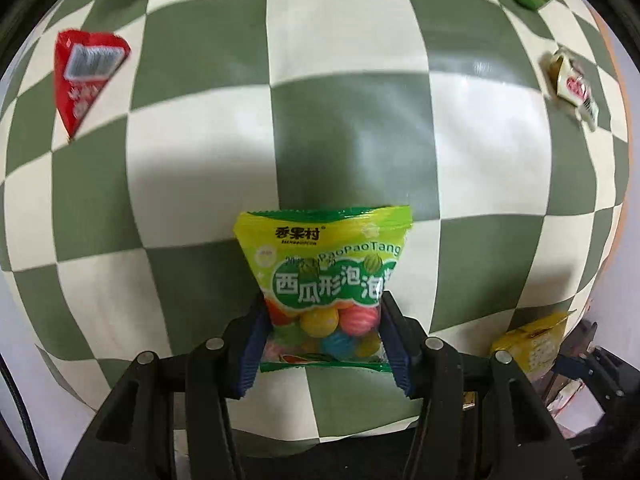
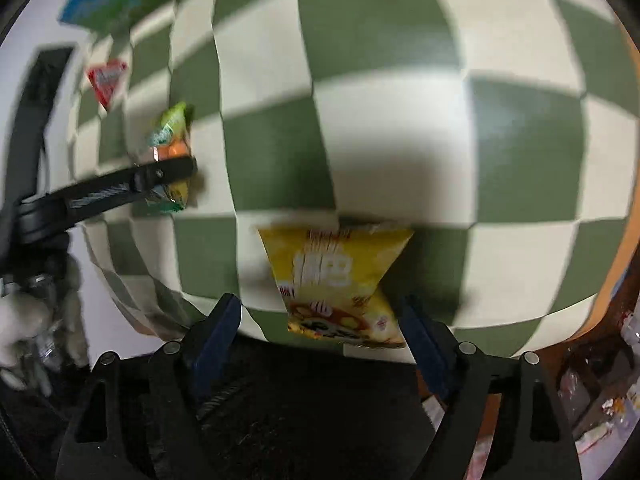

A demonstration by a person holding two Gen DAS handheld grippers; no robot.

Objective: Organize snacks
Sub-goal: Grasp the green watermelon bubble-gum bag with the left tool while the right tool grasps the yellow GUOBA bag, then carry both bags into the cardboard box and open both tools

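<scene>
Over a green-and-cream checkered tabletop, the left tool is clamped on a green plastic bag of coloured gumballs. The right tool stands spread around a crinkled yellow foil snack packet, apparently not yet gripping. Sorting looks barely begun: a red triangular packet and a small cream wrapped sweet lie scattered well ahead.

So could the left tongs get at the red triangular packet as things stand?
Probably not yet: the left tongs are shut on the green bubble gum bag. The path across the checkered cloth to the red triangular packet looks free, though.
</scene>
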